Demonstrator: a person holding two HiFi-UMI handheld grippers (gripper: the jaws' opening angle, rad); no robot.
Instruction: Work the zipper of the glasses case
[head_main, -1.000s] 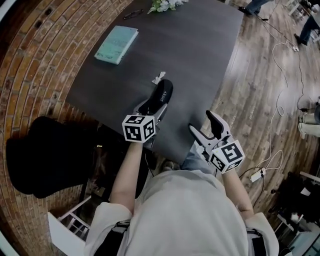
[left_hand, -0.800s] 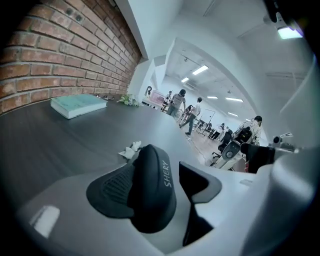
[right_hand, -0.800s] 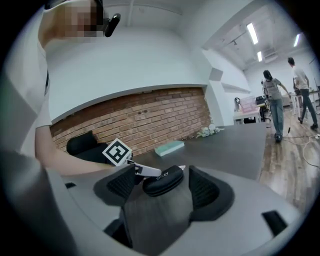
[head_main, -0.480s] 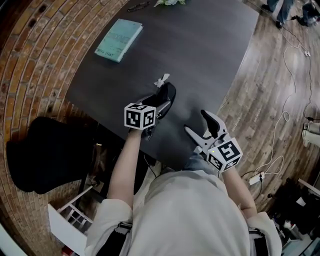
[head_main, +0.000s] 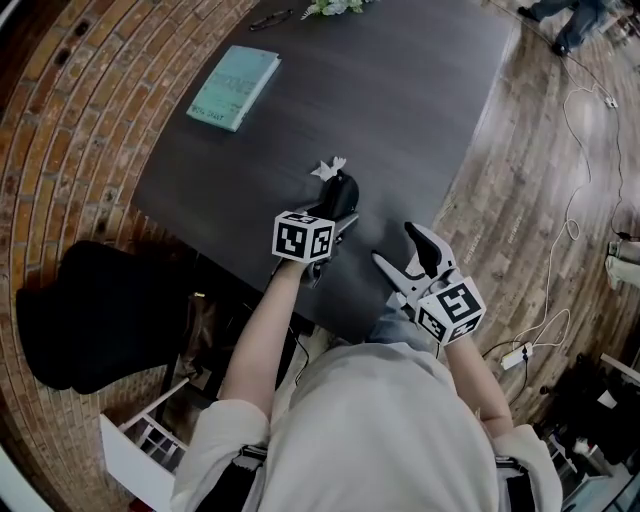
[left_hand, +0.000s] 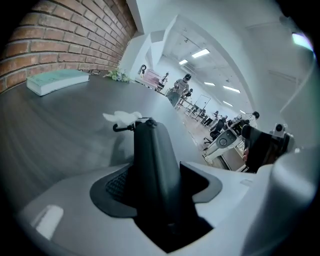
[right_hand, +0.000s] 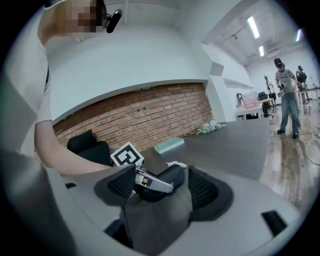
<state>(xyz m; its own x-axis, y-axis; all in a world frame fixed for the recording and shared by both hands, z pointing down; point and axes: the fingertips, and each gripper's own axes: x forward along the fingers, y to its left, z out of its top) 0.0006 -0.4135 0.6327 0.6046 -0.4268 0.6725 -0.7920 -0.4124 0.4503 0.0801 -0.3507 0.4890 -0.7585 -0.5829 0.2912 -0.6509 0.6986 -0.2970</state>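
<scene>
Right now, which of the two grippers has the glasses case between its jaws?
The left gripper: its jaws clamp the black glasses case, while the right gripper stands open and empty.

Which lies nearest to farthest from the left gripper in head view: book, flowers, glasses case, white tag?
1. glasses case, in the left gripper
2. white tag, at the case's far tip
3. book, far left
4. flowers, at the very back

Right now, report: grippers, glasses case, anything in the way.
Left gripper shut on glasses case. Right gripper open, empty, short of the case. White tag at its far end untouched. Book far off, not in the way.
</scene>
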